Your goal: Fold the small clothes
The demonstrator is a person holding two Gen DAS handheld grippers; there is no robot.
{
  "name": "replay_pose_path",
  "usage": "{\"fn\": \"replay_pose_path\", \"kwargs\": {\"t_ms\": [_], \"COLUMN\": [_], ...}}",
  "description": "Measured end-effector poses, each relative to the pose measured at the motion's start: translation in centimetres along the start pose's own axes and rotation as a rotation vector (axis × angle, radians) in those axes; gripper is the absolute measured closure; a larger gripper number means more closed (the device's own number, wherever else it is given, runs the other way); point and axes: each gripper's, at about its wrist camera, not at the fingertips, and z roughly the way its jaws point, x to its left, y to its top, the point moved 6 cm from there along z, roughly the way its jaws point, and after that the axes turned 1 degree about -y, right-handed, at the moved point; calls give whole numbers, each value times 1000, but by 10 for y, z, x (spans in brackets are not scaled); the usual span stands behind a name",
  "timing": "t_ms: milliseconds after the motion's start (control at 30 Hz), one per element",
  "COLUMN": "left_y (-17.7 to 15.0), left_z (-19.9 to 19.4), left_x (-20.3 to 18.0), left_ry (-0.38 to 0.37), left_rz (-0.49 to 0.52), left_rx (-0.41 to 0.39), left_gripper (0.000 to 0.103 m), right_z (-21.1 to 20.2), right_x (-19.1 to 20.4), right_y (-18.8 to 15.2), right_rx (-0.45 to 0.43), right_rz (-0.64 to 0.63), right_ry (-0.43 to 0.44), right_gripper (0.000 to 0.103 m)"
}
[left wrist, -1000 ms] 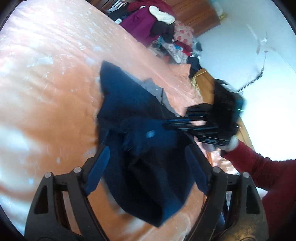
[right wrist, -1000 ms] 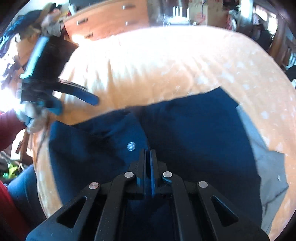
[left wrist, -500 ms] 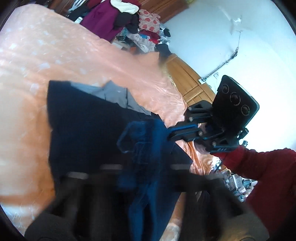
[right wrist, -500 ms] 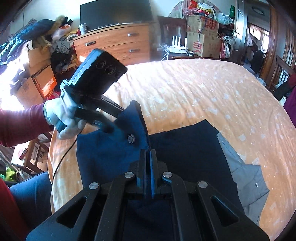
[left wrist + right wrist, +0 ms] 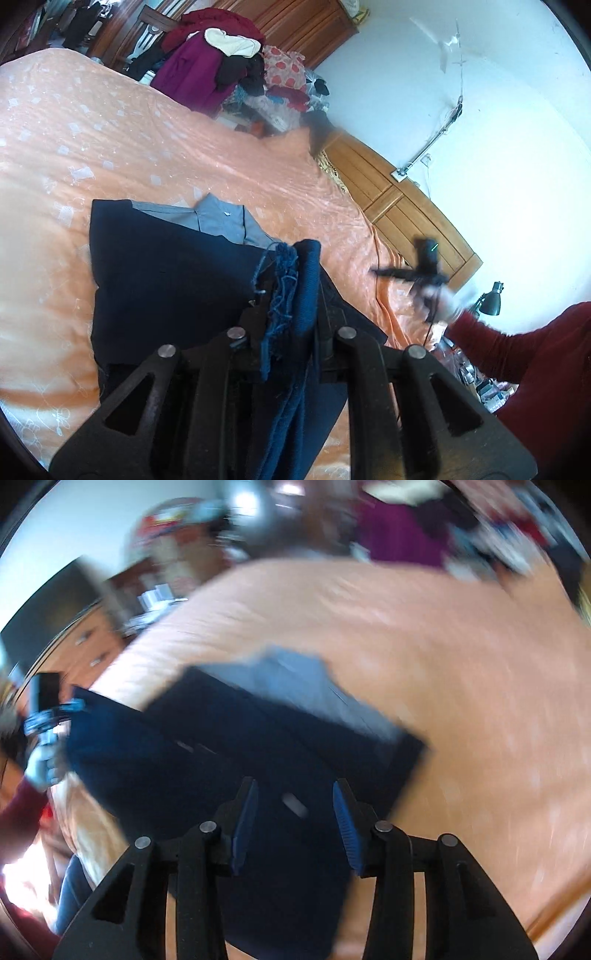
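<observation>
A dark navy garment (image 5: 162, 280) lies on the orange bedspread (image 5: 110, 147), with a grey garment (image 5: 221, 221) showing under its far edge. My left gripper (image 5: 291, 295) is shut on a bunched blue edge of the navy garment and holds it lifted. My right gripper (image 5: 291, 819) is open above the navy garment (image 5: 258, 746) with nothing between its blue pads (image 5: 245, 812). It shows blurred at the right in the left wrist view (image 5: 424, 273). The left gripper shows at the left edge of the right wrist view (image 5: 48, 716).
A pile of clothes (image 5: 221, 62) sits beyond the far side of the bed. A wooden headboard (image 5: 399, 206) runs along the right. A dresser (image 5: 92, 642) stands behind the bed. A black lamp (image 5: 489, 301) is at the right.
My left gripper has shut on the blue edge and lifted it. My right gripper has let go of the garment, opened and swung away to the right.
</observation>
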Motion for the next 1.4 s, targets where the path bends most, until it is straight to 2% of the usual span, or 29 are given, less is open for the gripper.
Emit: {"fn": "replay_pose_path", "kwargs": {"t_ms": [33,67,133,200,300,400,467,500,533,633,767,867,967,1033,1133,1167,1233,1267,1400], "left_y": [0,-1,-2,-1,-1,-2,-2,-1,0,12,55,82,99,93,63,54,53,54,53], "left_z": [1,2,4,4,5,8,10,11,13,15,27,45,74,98,135,141,137,135,128], "left_x": [0,1,3,3,6,9,12,15,17,19,26,53,103,146,215,230,238,238,222], "left_ry": [6,17,45,63,82,92,101,115,127,185,198,221,234,286,369,343,287,283,308], "left_rz": [-3,-7,-12,-10,-17,-22,-24,-33,-47,-37,-4,-4,-53,-93,-187,-240,-283,-290,-218], "left_rx": [1,5,21,31,36,43,49,54,63,84,87,101,151,210,315,335,287,281,321], "left_gripper": [88,88,88,88,88,88,88,88,88,88,88,88,88,88,87,86,86,86,83], "right_z": [17,30,53,72,91,115,125,125,121,80,27,15,38,76,132,146,157,159,157], "right_x": [-18,-28,-35,-36,-39,-44,-43,-42,-40,-34,-33,-48,-79,-106,-131,-137,-147,-147,-145], "right_y": [-20,-30,-41,-39,-29,-31,-35,-34,-32,-13,22,49,64,59,36,26,13,9,8], "right_rx": [42,63,87,84,77,114,133,128,104,-46,-208,-267,-267,-207,-98,-71,-75,-77,-86], "right_rz": [47,68,96,99,83,78,87,82,72,74,78,100,172,256,323,328,384,393,377], "right_ry": [11,6,51,73,46,16,40,36,23,43,61,57,54,78,66,41,68,74,72], "right_gripper": [55,55,55,55,55,54,54,70,91,93,94,94,94,94,93,93,93,93,93]}}
